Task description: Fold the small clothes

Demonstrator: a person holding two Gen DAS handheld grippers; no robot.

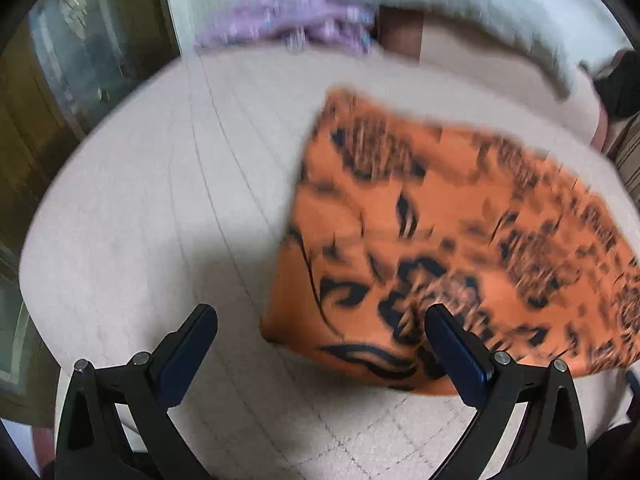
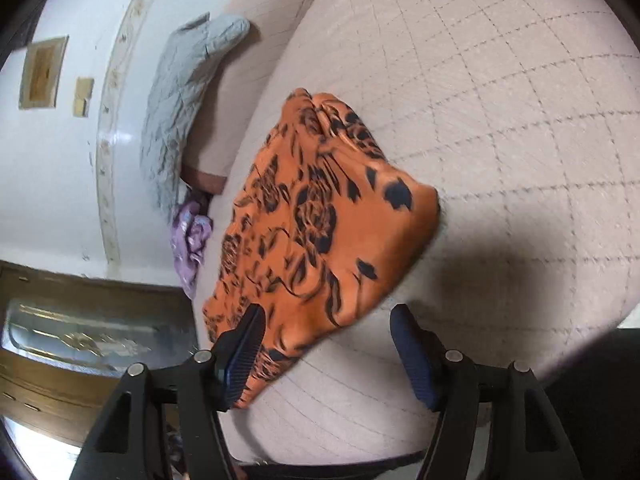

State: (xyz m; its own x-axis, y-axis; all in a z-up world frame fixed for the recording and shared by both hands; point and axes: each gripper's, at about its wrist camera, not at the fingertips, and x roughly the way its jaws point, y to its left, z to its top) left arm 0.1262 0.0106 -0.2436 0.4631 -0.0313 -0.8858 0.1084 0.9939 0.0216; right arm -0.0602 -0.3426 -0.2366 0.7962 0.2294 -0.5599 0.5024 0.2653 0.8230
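An orange garment with a black flower print lies folded flat on a beige quilted bed. My left gripper hovers over the garment's near left corner, open, and the pads touch nothing. Its right finger stands in front of the cloth, while the left finger is over bare quilt. In the right wrist view the same garment lies ahead. My right gripper is open above its near edge. Cloth shows between the fingers, but they do not pinch it.
A crumpled purple garment lies at the bed's far edge beside a grey-white quilted pillow. Behind them is a white wall. A wooden cabinet with glass stands beside the bed. A dark object sits at far right.
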